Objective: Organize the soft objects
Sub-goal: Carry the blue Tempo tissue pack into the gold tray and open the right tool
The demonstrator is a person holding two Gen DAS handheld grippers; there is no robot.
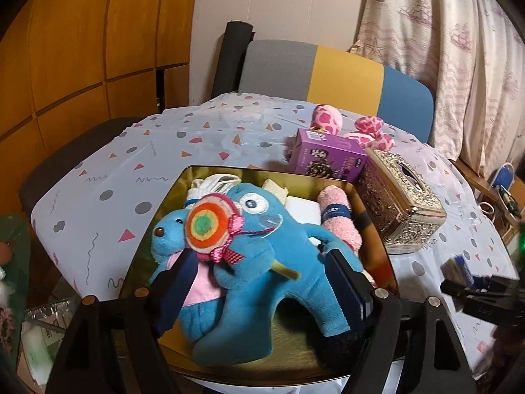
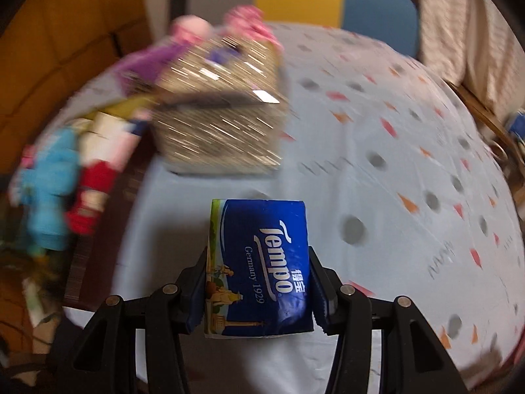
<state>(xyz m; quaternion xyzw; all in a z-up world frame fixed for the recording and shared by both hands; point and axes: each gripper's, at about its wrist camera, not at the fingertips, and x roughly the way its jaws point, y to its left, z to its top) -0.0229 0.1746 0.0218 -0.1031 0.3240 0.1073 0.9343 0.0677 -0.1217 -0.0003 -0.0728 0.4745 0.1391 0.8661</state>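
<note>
A gold tin [image 1: 203, 172] holds a big blue plush monster [image 1: 262, 229] with a felt lollipop [image 1: 206, 226], a small blue bear [image 1: 167, 233], a rolled pink towel [image 1: 338, 216] and white cloth. My left gripper [image 1: 259, 252] stands open over the tin. One finger lies on the bear and the other beside the monster's arm, without squeezing. My right gripper [image 2: 257, 256] is shut on a blue Tempo tissue pack [image 2: 262, 229], held above the tablecloth. It also shows at the right edge of the left wrist view, the right gripper [image 1: 459, 282]. A pink spotted plush [image 1: 328, 118] lies at the table's far side.
An ornate metal tissue box [image 1: 400, 197] stands right of the tin, with a purple carton [image 1: 328, 157] behind it. A grey, yellow and blue chair [image 1: 344, 78] backs the table. The right wrist view is motion-blurred; the patterned tablecloth [image 2: 393, 164] spreads to the right.
</note>
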